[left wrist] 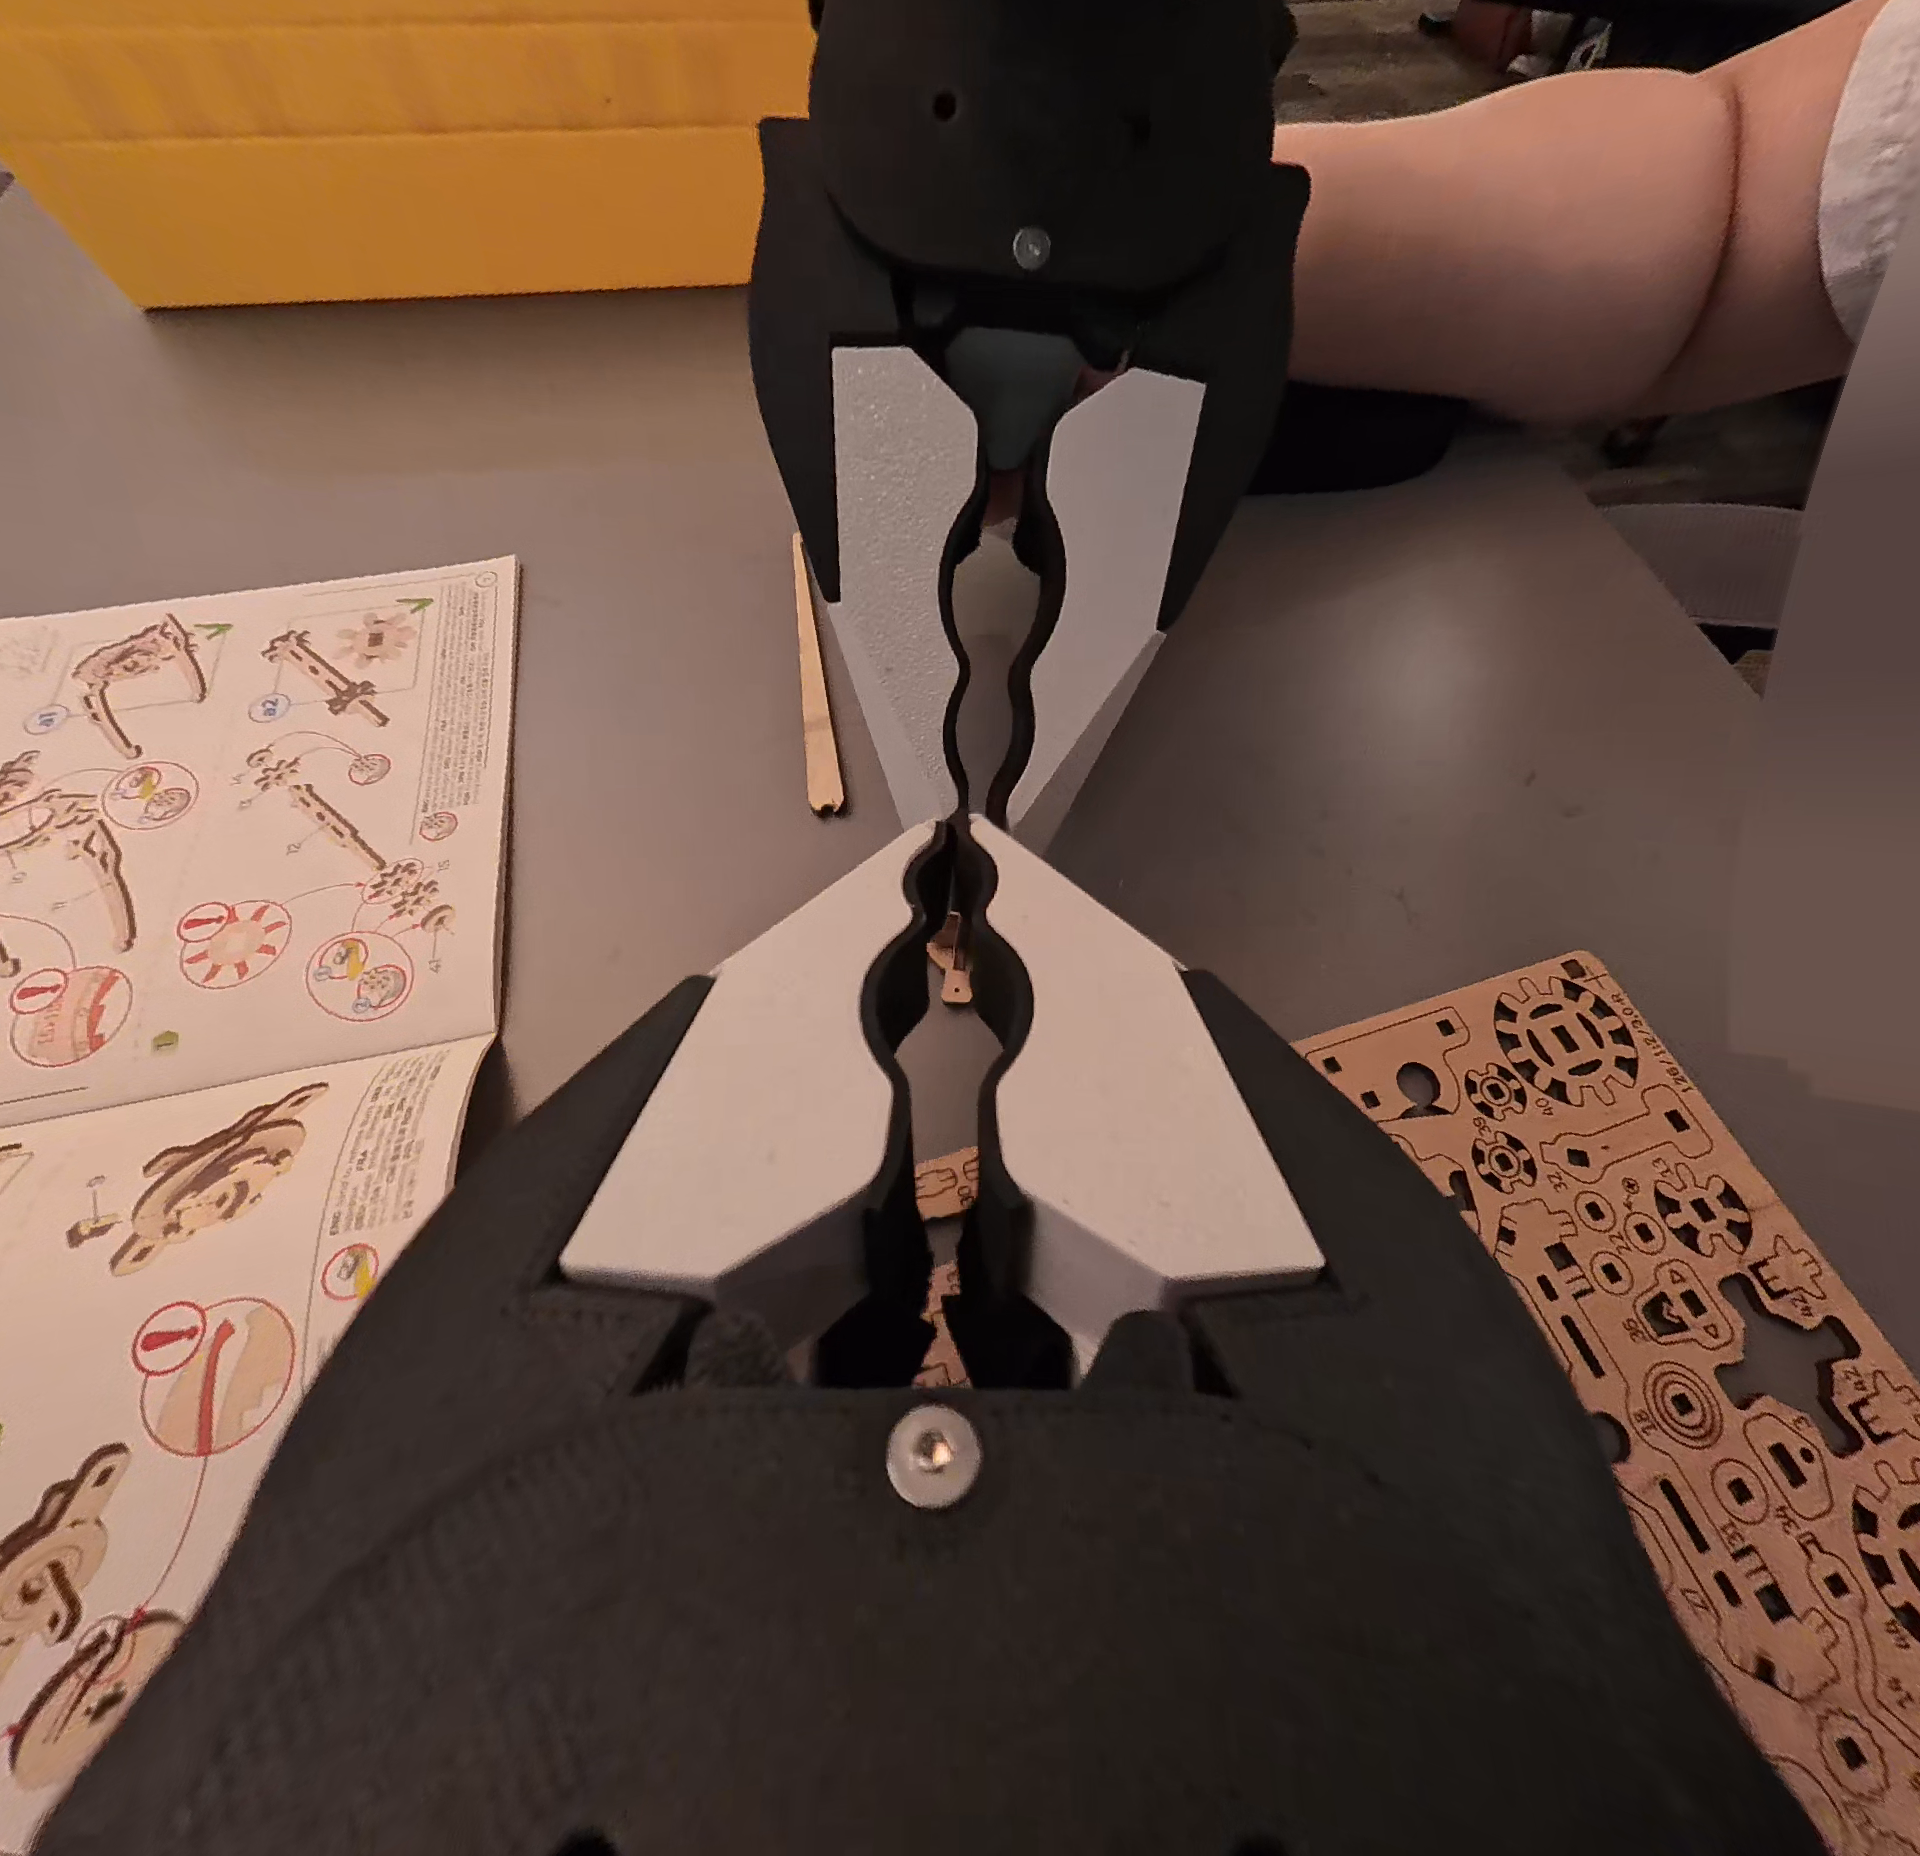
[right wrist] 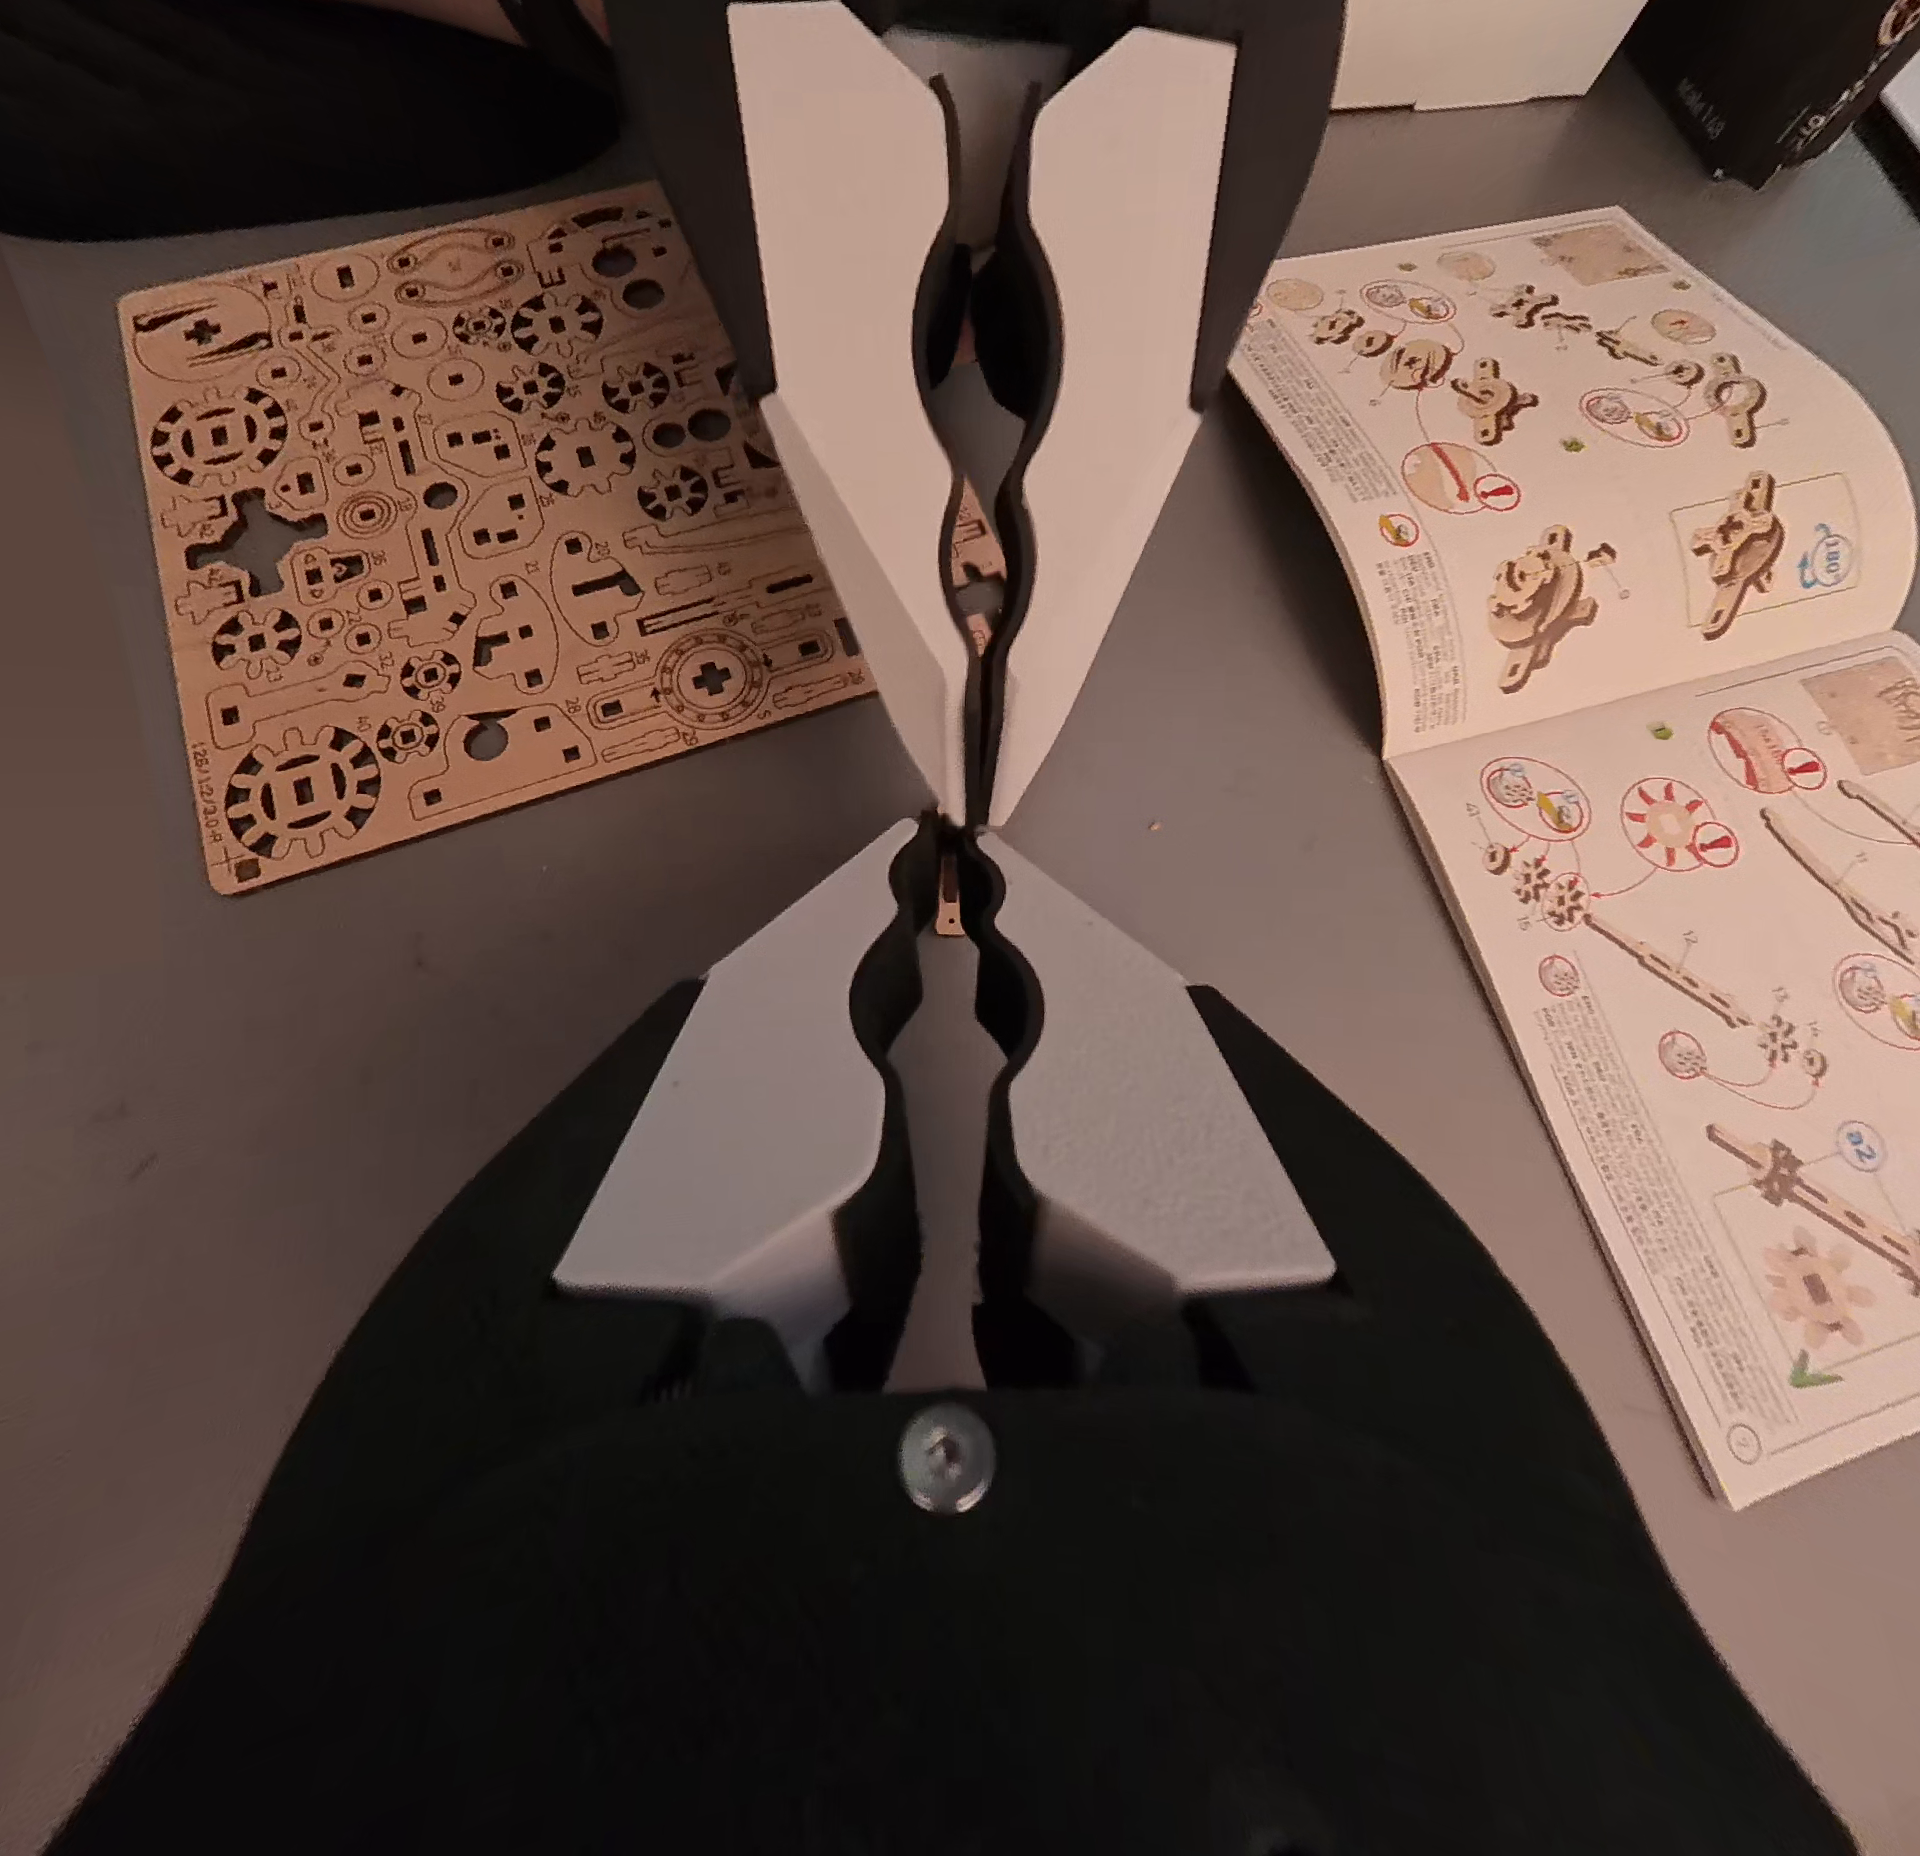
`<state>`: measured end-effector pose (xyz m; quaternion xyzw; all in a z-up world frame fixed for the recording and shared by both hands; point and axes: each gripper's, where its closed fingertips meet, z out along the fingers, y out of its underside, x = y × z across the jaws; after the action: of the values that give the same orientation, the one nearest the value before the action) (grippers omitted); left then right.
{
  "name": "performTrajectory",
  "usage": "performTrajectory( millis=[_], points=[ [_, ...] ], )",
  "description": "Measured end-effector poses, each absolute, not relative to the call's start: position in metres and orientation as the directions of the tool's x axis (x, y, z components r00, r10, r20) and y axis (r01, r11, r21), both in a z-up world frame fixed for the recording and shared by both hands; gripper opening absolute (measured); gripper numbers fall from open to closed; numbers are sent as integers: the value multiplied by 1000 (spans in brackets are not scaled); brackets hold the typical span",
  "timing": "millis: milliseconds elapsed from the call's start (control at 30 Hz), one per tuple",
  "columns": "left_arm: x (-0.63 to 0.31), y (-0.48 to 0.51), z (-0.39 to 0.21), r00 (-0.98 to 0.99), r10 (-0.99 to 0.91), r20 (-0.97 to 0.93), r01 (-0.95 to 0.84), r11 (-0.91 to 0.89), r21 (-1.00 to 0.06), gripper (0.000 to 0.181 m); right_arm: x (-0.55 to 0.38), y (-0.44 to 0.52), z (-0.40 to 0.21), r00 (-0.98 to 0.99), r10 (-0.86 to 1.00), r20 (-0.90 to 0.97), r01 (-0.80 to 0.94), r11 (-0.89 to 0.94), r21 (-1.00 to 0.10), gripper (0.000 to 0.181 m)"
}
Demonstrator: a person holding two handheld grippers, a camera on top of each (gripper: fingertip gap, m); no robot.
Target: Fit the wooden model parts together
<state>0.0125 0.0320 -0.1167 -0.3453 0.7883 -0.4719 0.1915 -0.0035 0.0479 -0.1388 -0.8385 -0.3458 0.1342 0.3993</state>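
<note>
My left gripper [left wrist: 957, 832] is shut on a small wooden part [left wrist: 953, 963] that sits just behind its tips. My right gripper [right wrist: 950, 836] is shut on a small wooden part [right wrist: 948, 898] pinched near its tips. The two grippers face each other tip to tip above the grey table [right wrist: 312, 1079]. The right gripper [left wrist: 980, 807] comes in from the top of the left wrist view, and the left gripper [right wrist: 970, 807] from the top of the right wrist view. Where the two parts meet is hidden by the fingertips.
A laser-cut wooden parts sheet [right wrist: 468, 539] lies flat beside the grippers; it also shows in the left wrist view [left wrist: 1662, 1339]. An open instruction booklet [right wrist: 1610, 715] lies on the other side. A thin wooden stick [left wrist: 821, 684], a yellow box [left wrist: 416, 123], a white box [right wrist: 1486, 30] and a person's arm [left wrist: 1558, 248] are near. Both grippers' tips are close together, under 4 cm apart.
</note>
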Motion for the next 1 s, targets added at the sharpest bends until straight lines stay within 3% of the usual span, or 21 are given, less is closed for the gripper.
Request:
performTrajectory(
  millis=[300,1000],
  points=[
    [8,47,-107,-663,-741,108,-395,224,-891,0,-4,49,-131,744,669,-5,402,-454,-795,2],
    [12,37,-104,-661,-740,121,-384,195,-902,0,-3,49,-137,734,679,-5,404,-442,-801,2]
  ],
)
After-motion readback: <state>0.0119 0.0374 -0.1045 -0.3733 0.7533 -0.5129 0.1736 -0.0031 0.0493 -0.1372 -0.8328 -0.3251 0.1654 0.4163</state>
